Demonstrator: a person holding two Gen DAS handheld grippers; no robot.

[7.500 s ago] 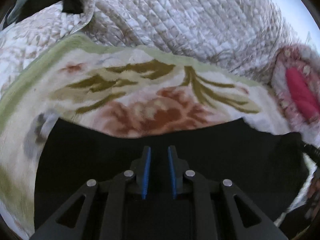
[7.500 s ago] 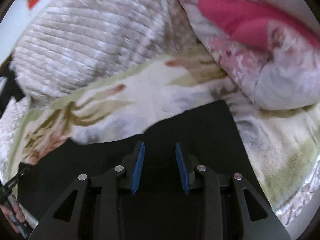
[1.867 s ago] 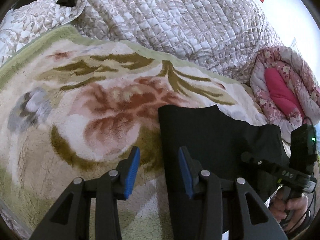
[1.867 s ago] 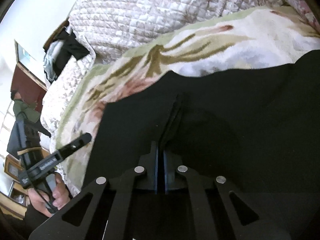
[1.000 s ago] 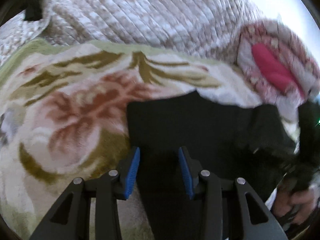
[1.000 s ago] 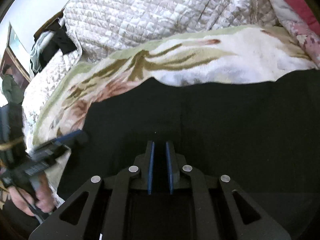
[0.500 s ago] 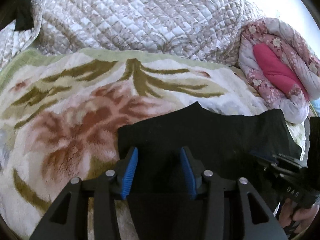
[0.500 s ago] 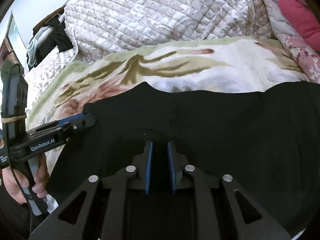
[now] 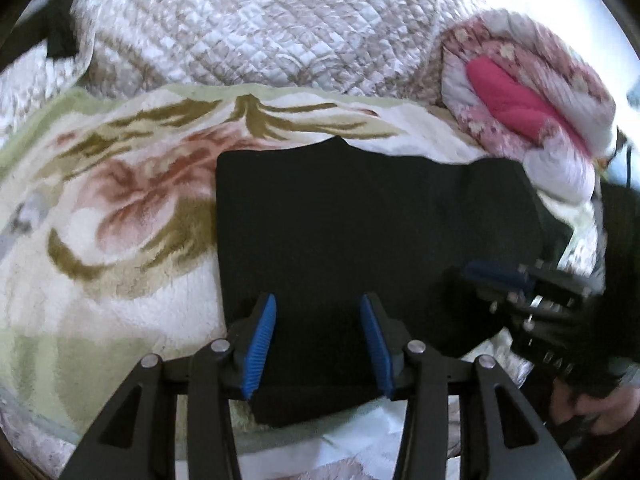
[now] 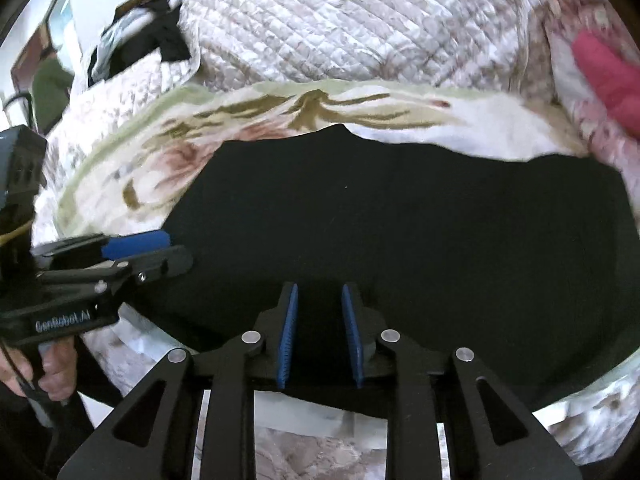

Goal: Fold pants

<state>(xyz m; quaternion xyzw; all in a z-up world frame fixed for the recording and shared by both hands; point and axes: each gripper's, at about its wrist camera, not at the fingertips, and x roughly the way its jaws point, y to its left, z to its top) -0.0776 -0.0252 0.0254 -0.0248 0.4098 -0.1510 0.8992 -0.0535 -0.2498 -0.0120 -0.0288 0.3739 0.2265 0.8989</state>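
The black pants lie folded into a flat block on a floral blanket; they also fill the middle of the right wrist view. My left gripper is open over the pants' near left part, with nothing between its blue pads. My right gripper is open and empty over the pants' near edge. The right gripper shows blurred at the right of the left wrist view. The left gripper shows at the left of the right wrist view.
A quilted beige cover is piled behind the blanket. A rolled pink floral quilt lies at the back right. Dark clothing sits at the back left. The bed's near edge runs just below the pants.
My right gripper has opened from shut and let go of the pants. My left gripper has moved right from the blanket to over the pants. Both have drawn back slightly.
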